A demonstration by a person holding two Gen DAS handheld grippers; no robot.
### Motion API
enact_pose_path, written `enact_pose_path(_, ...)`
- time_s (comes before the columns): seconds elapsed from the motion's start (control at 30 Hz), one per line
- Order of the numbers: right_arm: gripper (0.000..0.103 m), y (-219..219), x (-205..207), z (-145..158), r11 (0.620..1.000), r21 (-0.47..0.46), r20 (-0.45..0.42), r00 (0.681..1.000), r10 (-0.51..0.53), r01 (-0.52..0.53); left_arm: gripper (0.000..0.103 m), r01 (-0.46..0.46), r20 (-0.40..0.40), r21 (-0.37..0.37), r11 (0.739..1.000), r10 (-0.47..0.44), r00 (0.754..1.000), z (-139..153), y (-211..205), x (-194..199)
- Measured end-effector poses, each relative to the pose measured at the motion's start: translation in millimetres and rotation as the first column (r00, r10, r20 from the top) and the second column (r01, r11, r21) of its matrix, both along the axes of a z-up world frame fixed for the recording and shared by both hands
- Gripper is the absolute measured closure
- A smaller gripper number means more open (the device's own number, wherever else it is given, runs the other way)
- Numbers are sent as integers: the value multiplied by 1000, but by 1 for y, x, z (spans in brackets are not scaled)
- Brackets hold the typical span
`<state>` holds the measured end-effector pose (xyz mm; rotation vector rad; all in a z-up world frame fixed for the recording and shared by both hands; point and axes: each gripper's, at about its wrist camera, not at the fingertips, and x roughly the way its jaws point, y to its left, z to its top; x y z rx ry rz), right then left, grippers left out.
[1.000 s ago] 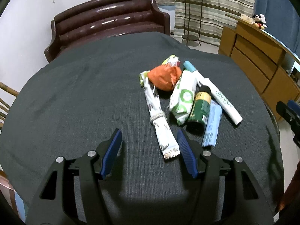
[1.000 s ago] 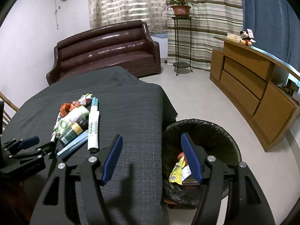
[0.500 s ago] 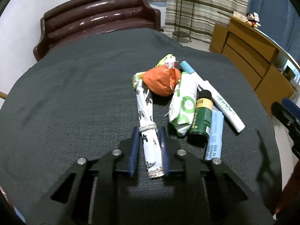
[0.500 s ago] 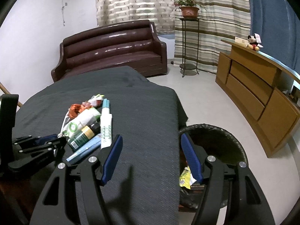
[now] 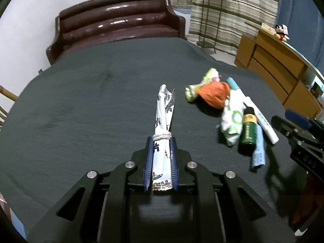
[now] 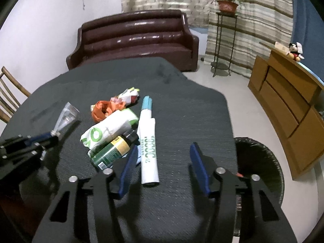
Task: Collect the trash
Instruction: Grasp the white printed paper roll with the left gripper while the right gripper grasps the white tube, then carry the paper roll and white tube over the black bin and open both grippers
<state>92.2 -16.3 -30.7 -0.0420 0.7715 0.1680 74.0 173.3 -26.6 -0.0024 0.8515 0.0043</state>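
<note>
My left gripper [image 5: 161,140] is shut on a long white printed wrapper [image 5: 164,109] tied with string, held apart from the pile on the dark tablecloth [image 5: 91,101]. In the right wrist view that wrapper [image 6: 66,115] sticks out from the left gripper [image 6: 50,136]. The pile holds an orange bag [image 6: 100,110], a green-and-white pouch [image 6: 109,129], a green bottle [image 6: 113,151], a blue sachet [image 5: 258,151] and a white tube [image 6: 148,145]. My right gripper [image 6: 164,147] hangs over the tube's near end. Its jaws are closing, with the tube between them, untouched.
A black-lined trash bin [image 6: 261,162] stands on the floor off the table's right edge. A brown sofa [image 6: 133,38] is behind the table, a wooden sideboard [image 6: 287,101] at the right, a plant stand [image 6: 222,40] by the curtains, a chair [image 6: 10,93] at the left.
My left gripper shut on the white wrapper and drew it left, away from the pile. My right gripper swung from above the bin to the table, and its jaws narrowed around the white tube.
</note>
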Motion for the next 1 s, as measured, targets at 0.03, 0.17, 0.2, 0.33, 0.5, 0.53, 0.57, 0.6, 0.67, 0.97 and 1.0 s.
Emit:
enact_pose_path(0.03, 56, 0, 1, -1, 1000, 1, -11, 1000, 2, -2, 87, -3, 4, 3, 1000, 3, 1000, 2, 1, 0)
enact_pose_path(0.17, 65, 4, 7, -5, 1000, -4, -55, 998, 15, -16, 87, -9, 12, -2, 1000, 9, 1000, 5, 10, 2)
enact_pose_path(0.2, 69, 4, 8, -6, 1000, -5, -62, 998, 19, -19, 87, -12, 15, -4, 1000, 12, 1000, 5, 12, 3)
enact_pose_path(0.33, 74, 9, 12, -8, 999, -17, -90, 995, 37, -39, 87, -16, 23, -2, 1000, 16, 1000, 5, 13, 4)
enact_pose_path(0.5, 82, 11, 10, -8, 998, -23, -96, 994, 53, -55, 87, -16, 23, -3, 1000, 16, 1000, 4, 13, 5)
enact_pose_path(0.53, 82, 11, 9, -8, 998, -21, -94, 994, 54, -57, 87, -16, 23, -4, 1000, 16, 1000, 4, 13, 5)
enact_pose_path(0.57, 84, 12, 9, -8, 998, -22, -93, 994, 56, -59, 87, -16, 26, -6, 1000, 16, 1000, 5, 14, 5)
enact_pose_path(0.6, 85, 12, 8, -7, 998, -20, -88, 994, 58, -60, 87, -16, 28, -7, 1000, 16, 999, 5, 14, 4)
enact_pose_path(0.67, 86, 11, 5, -6, 998, -19, -76, 996, 55, -56, 87, -18, 35, -10, 1000, 18, 999, 6, 14, 2)
enact_pose_path(0.97, 86, -6, -23, 6, 1000, 10, 17, 1000, -8, 8, 87, 25, 78, -35, 999, -22, 997, 17, -11, -5)
enact_pose_path(1.0, 86, -11, -28, 8, 1000, 9, 32, 999, -21, 20, 87, 36, 85, -38, 999, -33, 996, 19, -17, -6)
